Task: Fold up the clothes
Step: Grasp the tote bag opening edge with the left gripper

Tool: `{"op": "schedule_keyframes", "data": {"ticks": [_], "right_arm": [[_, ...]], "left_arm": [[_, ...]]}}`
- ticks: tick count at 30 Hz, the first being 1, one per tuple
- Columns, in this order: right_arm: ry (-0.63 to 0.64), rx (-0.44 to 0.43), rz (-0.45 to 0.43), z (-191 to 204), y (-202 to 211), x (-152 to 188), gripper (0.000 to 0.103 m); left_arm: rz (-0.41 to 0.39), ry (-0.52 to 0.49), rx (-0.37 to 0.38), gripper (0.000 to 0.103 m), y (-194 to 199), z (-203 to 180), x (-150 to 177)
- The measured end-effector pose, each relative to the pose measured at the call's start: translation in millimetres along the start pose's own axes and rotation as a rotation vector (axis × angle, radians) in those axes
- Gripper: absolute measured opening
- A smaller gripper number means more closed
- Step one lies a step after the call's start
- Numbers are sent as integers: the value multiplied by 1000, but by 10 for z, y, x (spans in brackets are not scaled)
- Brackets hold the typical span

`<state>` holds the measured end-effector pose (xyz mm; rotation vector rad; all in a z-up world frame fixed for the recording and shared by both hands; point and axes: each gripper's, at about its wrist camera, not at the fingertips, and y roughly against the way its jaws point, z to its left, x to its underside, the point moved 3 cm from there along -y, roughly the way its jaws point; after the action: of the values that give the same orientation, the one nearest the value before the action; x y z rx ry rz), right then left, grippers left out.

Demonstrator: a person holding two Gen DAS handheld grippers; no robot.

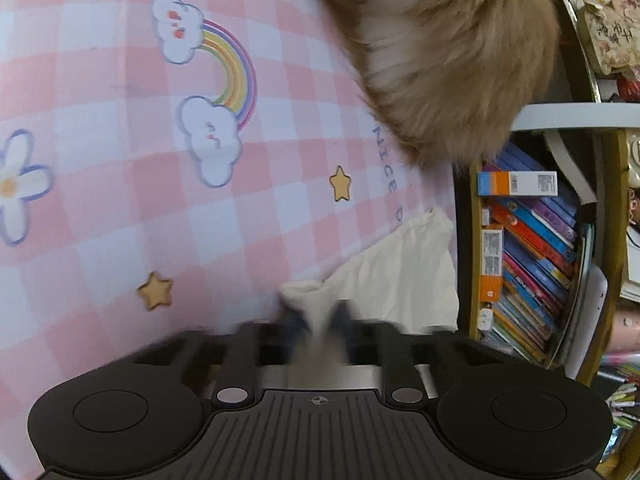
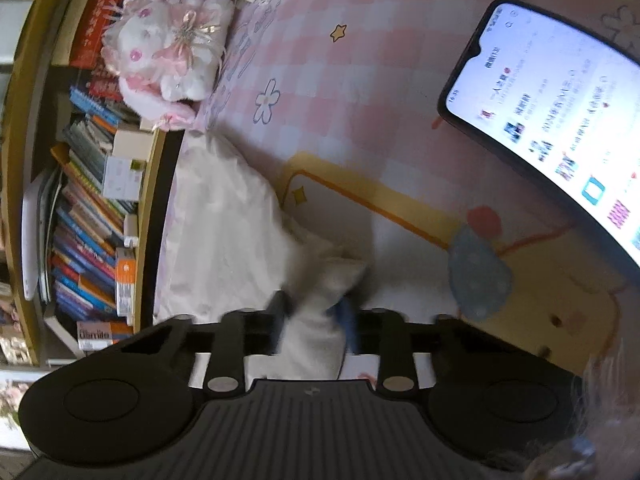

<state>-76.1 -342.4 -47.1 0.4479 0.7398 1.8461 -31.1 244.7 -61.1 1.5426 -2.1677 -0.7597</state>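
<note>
A cream-white garment (image 1: 400,272) lies on the pink checked bedsheet (image 1: 120,208) near the bed's edge. My left gripper (image 1: 318,312) is shut on a bunched corner of it, and the fabric fans out beyond the blurred fingers. In the right wrist view the same white garment (image 2: 224,216) stretches along the bed edge. My right gripper (image 2: 316,312) is shut on another fold of it, with cloth pinched between the dark fingers. The cloth runs back between the fingers toward the gripper body.
A fluffy tan plush (image 1: 448,52) lies on the sheet at upper right. A bookshelf (image 1: 532,264) packed with books stands beside the bed. A lit phone (image 2: 560,120) lies on the bed at right, and a pink-white plush toy (image 2: 168,52) sits on the shelf top.
</note>
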Motion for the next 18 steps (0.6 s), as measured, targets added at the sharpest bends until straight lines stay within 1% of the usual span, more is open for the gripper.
{"op": "schedule_keyframes", "data": {"ticks": [1,3,5,6,7,8,9,10,11,14,16,18], "right_arm": [[17,-5,-8,43,3,-13,13],[82,-31,-31,191,94,-10,10],[205,-121,-74,440,344,61,9],[260,-156,-96,542,462,103,9],[289,-147,-107,573,523,141,9],[297,-102,-99,536,502,162,9],[301,-53,-89,491,471,180,9],[283,14,-66,384,373,172,9],[261,68,-41,290,292,166,9],[227,147,-11,113,168,176,9],[251,157,-17,136,164,184,10],[274,173,-30,166,171,208,13]], "left_arm": [[-12,-45,14,5,74,-62,8],[-36,-135,41,4,223,-186,26],[-60,-225,69,4,372,-310,44],[-68,-255,71,4,421,-336,45],[-56,-235,33,4,380,-239,21],[-30,-204,-10,4,303,-114,-7],[-5,-171,-34,4,235,-7,-22],[10,-149,-45,4,198,72,-20],[12,-147,-47,5,201,110,-15],[22,-135,-32,5,203,138,-39],[34,-132,-34,6,185,153,-63],[45,-131,-33,10,170,162,-78]]}}
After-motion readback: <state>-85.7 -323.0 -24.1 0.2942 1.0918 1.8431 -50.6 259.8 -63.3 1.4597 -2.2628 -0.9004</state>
